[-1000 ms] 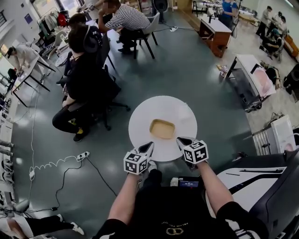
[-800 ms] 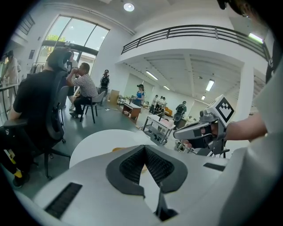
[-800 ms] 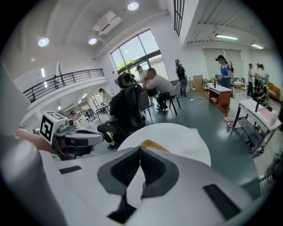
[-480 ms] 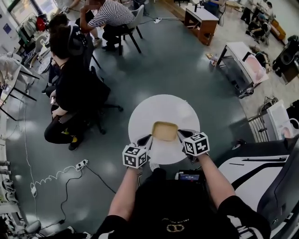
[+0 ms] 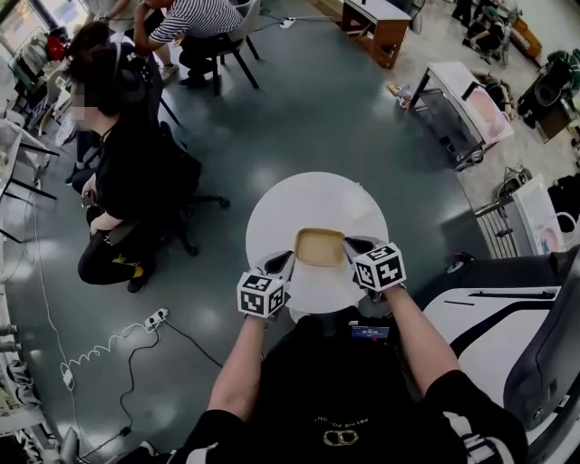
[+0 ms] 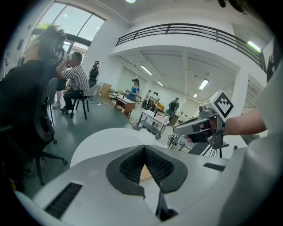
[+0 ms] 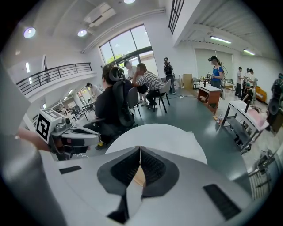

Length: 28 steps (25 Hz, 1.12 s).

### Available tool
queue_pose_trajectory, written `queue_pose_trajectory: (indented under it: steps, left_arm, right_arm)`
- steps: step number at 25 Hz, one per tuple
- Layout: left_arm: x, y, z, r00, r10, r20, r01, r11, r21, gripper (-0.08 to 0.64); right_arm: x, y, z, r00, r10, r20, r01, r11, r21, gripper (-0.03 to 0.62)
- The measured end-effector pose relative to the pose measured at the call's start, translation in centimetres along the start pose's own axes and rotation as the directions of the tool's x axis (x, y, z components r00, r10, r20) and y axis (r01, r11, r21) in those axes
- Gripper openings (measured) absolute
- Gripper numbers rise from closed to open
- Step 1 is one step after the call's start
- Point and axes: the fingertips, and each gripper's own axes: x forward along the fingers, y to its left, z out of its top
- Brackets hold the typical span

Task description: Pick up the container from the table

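Observation:
A shallow tan container [image 5: 319, 246] lies on the round white table [image 5: 308, 204], near its front edge. My left gripper [image 5: 286, 261] is shut, its tips at the container's near-left corner. My right gripper [image 5: 350, 245] is shut too, at the container's right side. Whether either touches it I cannot tell. In the left gripper view the jaws of the left gripper [image 6: 144, 148] meet with nothing between them; a sliver of the container [image 6: 143, 173] shows behind them, with the right gripper [image 6: 194, 128] beyond. The right gripper view shows the right gripper [image 7: 140, 148] shut, with the container [image 7: 139, 176] behind and the left gripper [image 7: 75, 132] to the left.
A person in black [image 5: 127, 172] sits on an office chair left of the table. A power strip with a coiled cable [image 5: 154, 319] lies on the floor. A large white and black machine [image 5: 507, 335] stands close on the right. A metal cart [image 5: 453, 109] and a wooden desk [image 5: 376, 27] stand further back.
Both grippers have moved forward over the table's front edge, from short of the container to either side of it. Their jaws have stayed shut.

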Motion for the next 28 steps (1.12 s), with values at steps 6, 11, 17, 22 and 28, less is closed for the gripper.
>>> queue_pose_trajectory:
  steps: [6, 11, 17, 22, 28]
  left_arm:
    - [1.3, 0.0, 1.5, 0.999, 0.033, 0.007, -0.033, 0.999, -0.012, 0.01]
    - [1.8, -0.2, 2.5, 0.997, 0.081, 0.022, -0.08, 0.996, -0.028, 0.011]
    - [2.4, -0.7, 2.1, 0.992, 0.127, 0.023, -0.125, 0.99, -0.061, 0.011]
    - [3.0, -0.8, 1.3, 0.986, 0.168, 0.003, -0.167, 0.982, -0.092, 0.011]
    - [3.7, -1.3, 0.7, 0.975, 0.221, -0.025, -0.223, 0.967, -0.12, 0.011]
  right_arm:
    - [0.5, -1.4, 0.5, 1.0, 0.016, -0.022, -0.016, 0.999, -0.031, 0.064]
    - [0.5, -2.5, 1.2, 0.999, 0.04, -0.033, -0.042, 0.997, -0.063, 0.064]
    - [0.3, -3.8, 1.5, 0.996, 0.074, -0.04, -0.077, 0.994, -0.075, 0.064]
    - [0.1, -5.1, 0.6, 0.993, 0.1, -0.058, -0.103, 0.992, -0.066, 0.066]
    - [0.0, -6.6, -1.7, 0.985, 0.142, -0.097, -0.145, 0.989, -0.026, 0.066]
